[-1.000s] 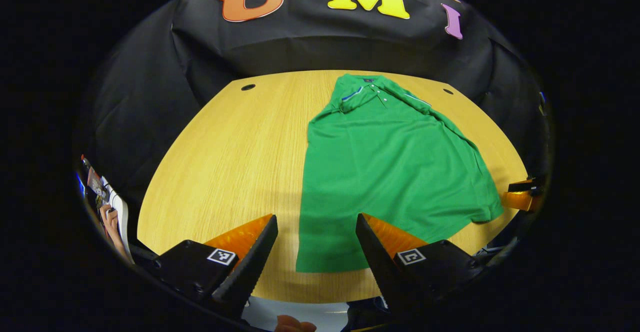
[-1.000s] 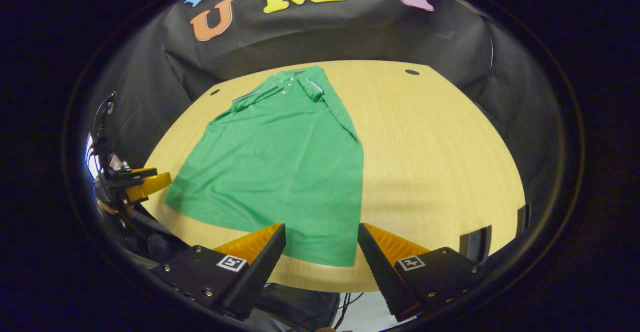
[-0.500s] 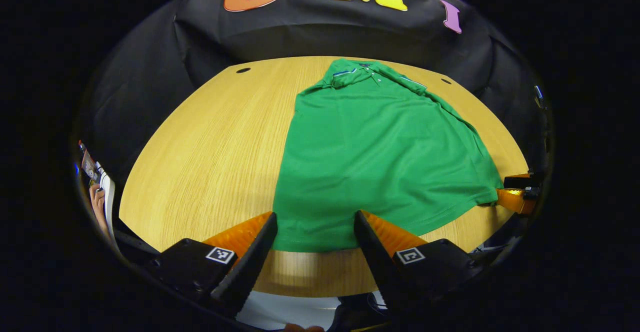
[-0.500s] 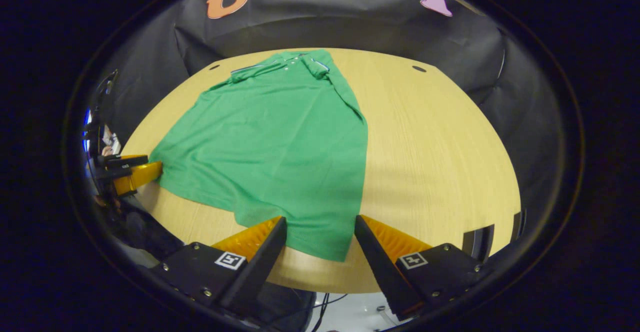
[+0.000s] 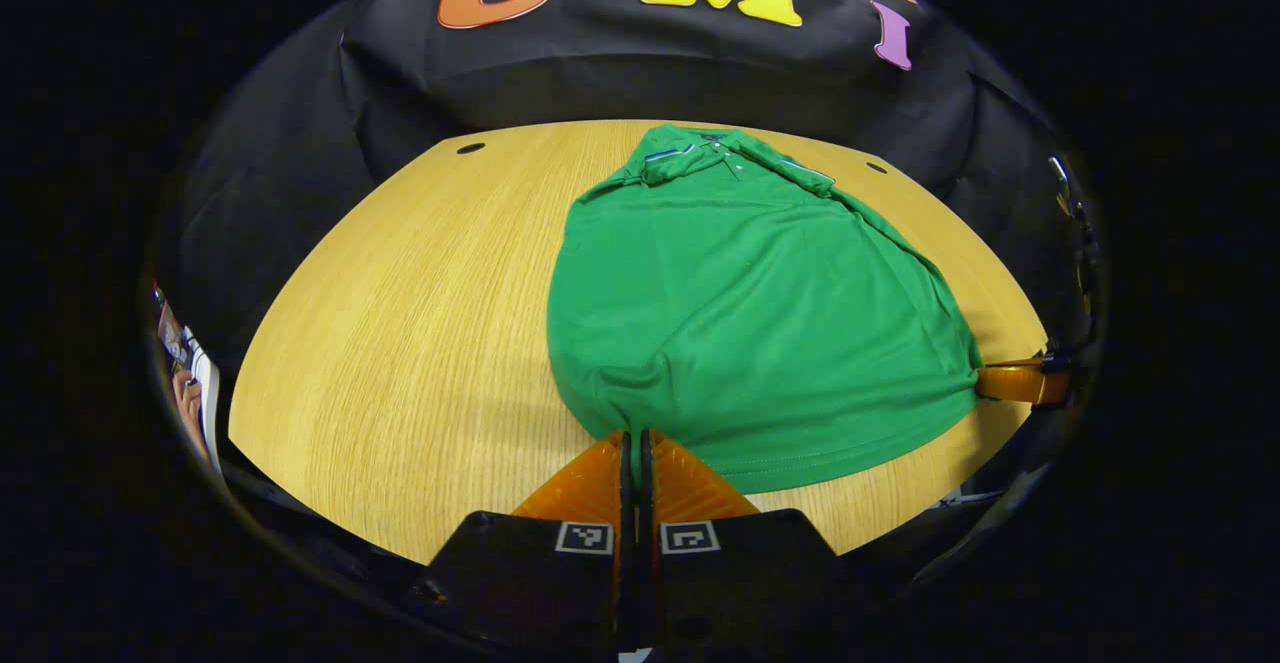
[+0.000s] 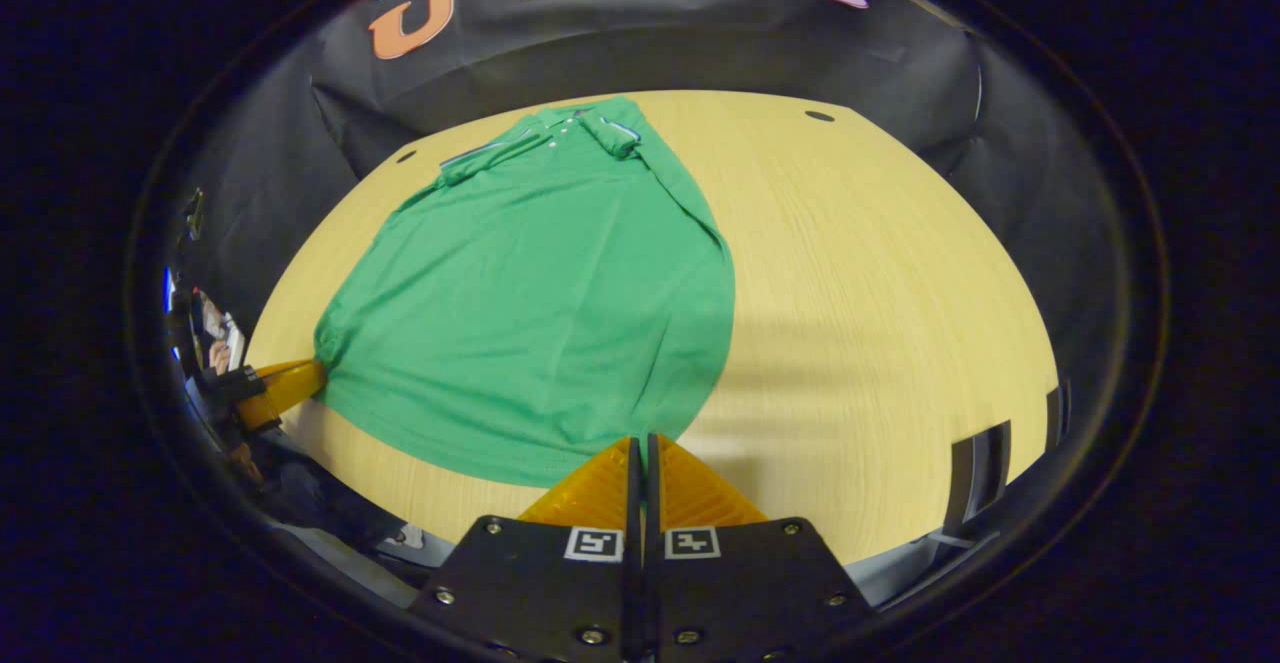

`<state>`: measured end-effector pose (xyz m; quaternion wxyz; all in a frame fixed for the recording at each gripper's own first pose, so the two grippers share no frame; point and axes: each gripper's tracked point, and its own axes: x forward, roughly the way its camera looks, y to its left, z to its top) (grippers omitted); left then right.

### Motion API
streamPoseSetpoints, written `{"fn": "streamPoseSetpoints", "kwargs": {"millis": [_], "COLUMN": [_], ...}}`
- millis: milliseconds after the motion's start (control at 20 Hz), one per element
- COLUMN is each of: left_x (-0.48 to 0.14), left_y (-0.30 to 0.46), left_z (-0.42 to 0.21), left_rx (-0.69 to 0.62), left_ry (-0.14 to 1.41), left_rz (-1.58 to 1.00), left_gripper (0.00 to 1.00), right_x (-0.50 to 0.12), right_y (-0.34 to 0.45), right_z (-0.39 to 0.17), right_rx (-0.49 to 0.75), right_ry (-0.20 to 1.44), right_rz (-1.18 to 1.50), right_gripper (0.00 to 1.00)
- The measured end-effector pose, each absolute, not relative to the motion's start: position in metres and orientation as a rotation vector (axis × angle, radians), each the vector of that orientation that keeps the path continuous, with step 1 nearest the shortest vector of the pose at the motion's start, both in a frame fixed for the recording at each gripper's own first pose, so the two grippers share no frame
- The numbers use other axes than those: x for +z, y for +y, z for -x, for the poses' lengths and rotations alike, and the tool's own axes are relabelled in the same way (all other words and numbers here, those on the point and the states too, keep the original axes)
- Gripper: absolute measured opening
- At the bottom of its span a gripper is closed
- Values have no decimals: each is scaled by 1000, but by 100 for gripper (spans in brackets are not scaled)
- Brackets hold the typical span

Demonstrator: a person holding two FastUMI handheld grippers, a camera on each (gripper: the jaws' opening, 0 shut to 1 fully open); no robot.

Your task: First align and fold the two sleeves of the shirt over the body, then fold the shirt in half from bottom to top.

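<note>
Left gripper view has your left gripper (image 5: 636, 435) with its fingers pressed together on the near left corner of the shirt (image 5: 750, 313), cloth bunching right at the tips. Right gripper view tells the same story on the other side: your right gripper (image 6: 640, 440) is clamped on the near right corner of the hem, and the far gripper shows at the opposite corner, touching the cloth.

The shirt lies flat on the wooden worktop (image 5: 400, 323), collar (image 5: 700, 151) toward the back wall, both sleeves tucked over the body by the look of it. So you're set for the bottom-to-top fold.

Watch out now! That knit is soft and limp; if one hand leads the other, the hem will skew and the fold lands crooked. Lift too little and the body drags across the worktop, which could pull the tucked sleeves loose. A thin pinch on a single layer may slip out mid-carry too.

Matte green fabric, light creases running lengthwise, striped trim at the collar, pale grained wood underneath.
</note>
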<state>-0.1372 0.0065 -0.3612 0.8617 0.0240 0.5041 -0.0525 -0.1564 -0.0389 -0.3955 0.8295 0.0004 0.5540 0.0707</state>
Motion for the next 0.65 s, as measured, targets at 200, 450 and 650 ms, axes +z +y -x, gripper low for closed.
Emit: {"fn": "streamPoseSetpoints", "kwargs": {"millis": [200,450,650], "left_x": [-345,-310,-287], "left_y": [5,3,-1], "left_z": [131,93,50], "left_rx": [-130,-111,-114], "left_ry": [1046,991,944], "left_rz": [-38,53,96], "left_gripper": [3,3,3], "right_x": [-385,-351,-316], "right_y": [-38,-29,-20], "right_z": [154,115,65], "right_rx": [145,165,188], "right_ry": [1160,1093,1026], "right_rz": [-26,-79,-101], "right_gripper": [1,1,0]}}
